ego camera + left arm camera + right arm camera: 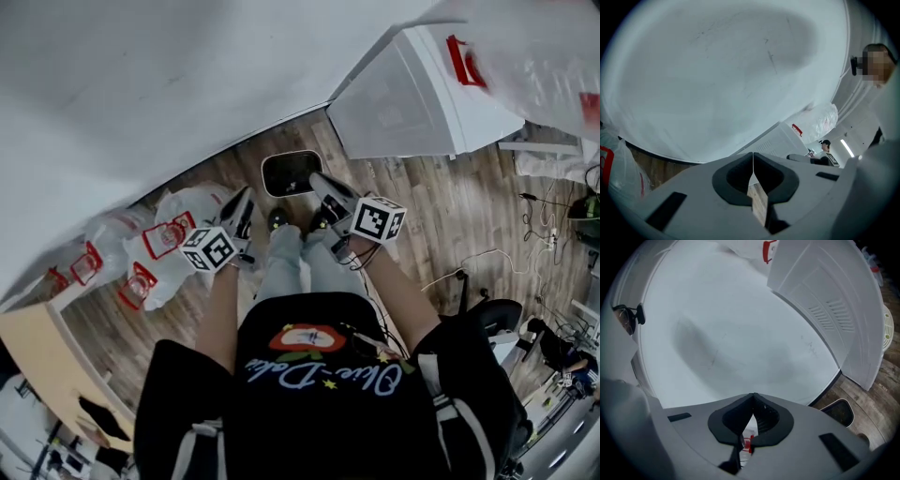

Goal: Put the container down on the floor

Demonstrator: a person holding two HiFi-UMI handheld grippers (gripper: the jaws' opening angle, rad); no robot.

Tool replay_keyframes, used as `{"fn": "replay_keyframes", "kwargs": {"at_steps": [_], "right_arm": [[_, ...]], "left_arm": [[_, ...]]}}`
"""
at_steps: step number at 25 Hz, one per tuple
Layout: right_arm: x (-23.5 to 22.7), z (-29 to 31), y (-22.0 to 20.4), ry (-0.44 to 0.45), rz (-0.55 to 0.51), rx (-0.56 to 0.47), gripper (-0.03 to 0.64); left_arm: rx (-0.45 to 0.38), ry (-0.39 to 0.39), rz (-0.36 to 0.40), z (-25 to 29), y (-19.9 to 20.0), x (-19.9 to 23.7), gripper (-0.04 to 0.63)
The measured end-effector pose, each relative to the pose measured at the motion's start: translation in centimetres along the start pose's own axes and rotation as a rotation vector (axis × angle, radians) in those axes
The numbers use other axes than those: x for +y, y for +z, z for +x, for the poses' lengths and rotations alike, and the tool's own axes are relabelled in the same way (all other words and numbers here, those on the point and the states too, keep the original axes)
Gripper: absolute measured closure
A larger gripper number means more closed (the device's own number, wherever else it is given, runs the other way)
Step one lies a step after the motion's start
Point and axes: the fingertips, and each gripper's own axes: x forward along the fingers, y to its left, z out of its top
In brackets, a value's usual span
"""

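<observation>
Both jaw pairs are closed tip to tip with nothing held: left gripper (pixel 753 159), right gripper (pixel 753 399). Container (pixel 292 173) sits on the wood floor (pixel 450 216), ahead of the jaws and roughly between the two grippers, apart from both. Right gripper is nearer; in its view the container shows low and right of the jaws. It lies flat, open side up, dark inside with a pale rim. Long axis runs roughly crosswise to the jaws, slightly skewed. Set-down looks complete, as it rests flat and ungripped. Big white surface (pixel 141 84) ahead-left of the jaws, white box (pixel 412 103) ahead-right, plastic bags (pixel 178 225) left of the left gripper.
</observation>
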Motion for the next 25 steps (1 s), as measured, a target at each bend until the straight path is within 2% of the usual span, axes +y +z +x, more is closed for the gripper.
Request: {"fn": "replay_keyframes", "kwargs": {"at_steps": [3,5,12,15,20,25], "right_arm": [[1.7,-0.5,1.1,0.031,-0.005,-0.047,0.617],[2.4,-0.8,1.7,0.037,0.008,-0.079,0.617],[6.5,-2.1,3.5,0.081,-0.013,-0.145,0.617],[8.6,-2.6,4.1,0.100,-0.047,-0.149,0.617],[11.7,-3.4,4.9,0.133,-0.110,-0.151,0.618],[14.5,-4.4,6.1,0.164,-0.170,-0.182,0.617]], "left_arm": [[-0.056,-0.042,-0.023,-0.5,1.7,-2.1,0.591],[-0.070,-0.055,-0.010,-1.2,2.4,-3.4,0.591],[-0.030,-0.061,0.135,-2.8,4.4,-7.3,0.591],[-0.046,-0.079,0.171,-3.1,6.1,-9.4,0.591],[-0.087,-0.118,0.273,-3.5,8.7,-13.2,0.591],[-0.152,-0.158,0.320,-4.6,11.0,-16.6,0.591]]}}
